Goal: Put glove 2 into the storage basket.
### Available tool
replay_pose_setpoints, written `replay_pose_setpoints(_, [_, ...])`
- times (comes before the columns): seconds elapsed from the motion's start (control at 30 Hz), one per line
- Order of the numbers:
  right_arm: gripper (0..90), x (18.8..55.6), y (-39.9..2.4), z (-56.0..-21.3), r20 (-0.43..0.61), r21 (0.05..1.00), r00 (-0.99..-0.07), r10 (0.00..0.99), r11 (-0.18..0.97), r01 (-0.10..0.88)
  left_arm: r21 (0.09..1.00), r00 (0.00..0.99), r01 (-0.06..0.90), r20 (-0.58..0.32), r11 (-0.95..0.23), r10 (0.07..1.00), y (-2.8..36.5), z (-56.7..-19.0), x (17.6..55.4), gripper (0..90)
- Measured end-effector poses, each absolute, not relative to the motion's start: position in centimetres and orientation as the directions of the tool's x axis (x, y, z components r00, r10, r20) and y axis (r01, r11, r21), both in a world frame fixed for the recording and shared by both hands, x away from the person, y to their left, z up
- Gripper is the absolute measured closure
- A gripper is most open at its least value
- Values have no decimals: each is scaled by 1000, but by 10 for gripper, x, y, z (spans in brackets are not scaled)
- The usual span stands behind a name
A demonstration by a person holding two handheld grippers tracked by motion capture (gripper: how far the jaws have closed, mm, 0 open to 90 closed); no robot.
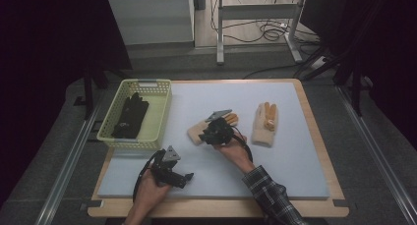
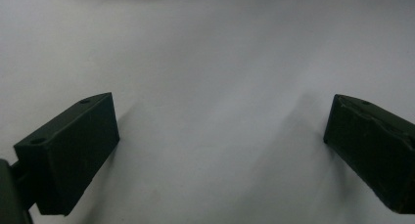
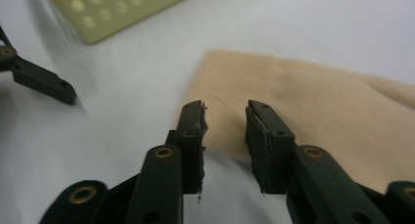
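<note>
A beige glove (image 1: 195,133) with orange fingertips lies in the middle of the pale mat (image 1: 275,166). My right gripper (image 1: 203,135) hovers low over its cuff end. In the right gripper view the glove (image 3: 313,101) spreads under and beyond the right gripper (image 3: 225,106), whose jaws stand a little apart with nothing pressed between them. A second beige glove (image 1: 265,124) lies flat to the right. My left gripper (image 1: 185,178) rests near the mat's front, and in its own view the left gripper (image 2: 220,104) is wide open over bare mat.
A yellow-green perforated basket (image 1: 160,114) stands at the mat's left, with black gloves (image 1: 130,116) inside; its wall (image 3: 112,9) also appears in the right gripper view. The wooden table edge (image 1: 216,208) runs along the front. Cables and a metal frame lie on the floor beyond.
</note>
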State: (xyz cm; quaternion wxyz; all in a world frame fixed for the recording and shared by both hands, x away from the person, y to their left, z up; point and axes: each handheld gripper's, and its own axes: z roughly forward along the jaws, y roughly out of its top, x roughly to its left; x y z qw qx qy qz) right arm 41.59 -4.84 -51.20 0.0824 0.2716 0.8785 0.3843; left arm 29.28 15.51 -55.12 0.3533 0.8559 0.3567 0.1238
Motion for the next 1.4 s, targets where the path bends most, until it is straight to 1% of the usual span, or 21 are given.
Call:
replay_pose_setpoints(0.07, [588,415,-36,-514,66,721,-844,533,559,410,693,715,523,-39,-497,698,155,-551,293,0])
replay_pose_setpoints(0.1, [588,415,-36,-514,66,721,-844,533,559,410,693,715,523,-39,-497,698,155,-551,293,0])
replay_pose_setpoints(0.13, [561,416,-24,-519,54,712,-847,529,575,404,692,715,523,-39,-497,698,155,-551,293,0])
replay_pose_setpoints(0.2, [571,415,-18,-524,17,696,-846,533,601,393,692,715,524,-40,-497,698,155,-551,293,0])
replay_pose_setpoints(0.3, [777,409,-13,-529,-129,685,-843,523,662,305,692,715,524,-40,-497,698,155,-551,293,0])
replay_pose_setpoints(0.33, [808,409,-14,-528,-131,680,-843,522,666,307,692,715,524,-40,-497,698,155,-551,293,0])
replay_pose_setpoints(0.43, [828,409,-20,-522,-119,672,-848,517,671,315,692,715,523,-39,-498,698,155,-551,293,0])
replay_pose_setpoints(0.57, [826,399,-40,-510,-73,690,-865,496,651,316,692,716,522,-38,-498,697,155,-551,293,0])
replay_pose_setpoints(0.73, [819,371,-81,-497,-25,712,-875,483,623,324,693,716,522,-38,-498,697,155,-551,293,0])
replay_pose_setpoints(0.87, [807,352,-111,-498,-1,711,-874,487,615,342,693,715,522,-39,-497,698,155,-551,293,0])
replay_pose_setpoints(0.9, [797,348,-118,-501,8,705,-871,490,615,353,693,715,522,-39,-497,698,155,-551,293,0])
replay_pose_setpoints(1.0, [698,341,-133,-509,43,692,-868,495,612,383,693,715,524,-40,-496,698,155,-551,293,0])
replay_pose_setpoints(1.07, [655,339,-140,-509,55,700,-865,498,599,389,693,715,523,-40,-496,698,155,-551,293,0])
replay_pose_setpoints(1.13, [640,340,-148,-506,55,715,-856,513,578,393,693,715,523,-40,-496,698,155,-551,293,0])
replay_pose_setpoints(1.2, [642,343,-154,-503,54,724,-844,534,561,401,693,715,522,-38,-497,698,155,-551,293,1])
replay_pose_setpoints(1.3, [683,351,-166,-500,57,726,-816,575,537,429,693,715,523,-40,-496,698,155,-551,293,1])
replay_pose_setpoints(1.4, [691,357,-179,-498,43,733,-794,607,521,438,693,715,523,-40,-496,698,155,-551,293,0])
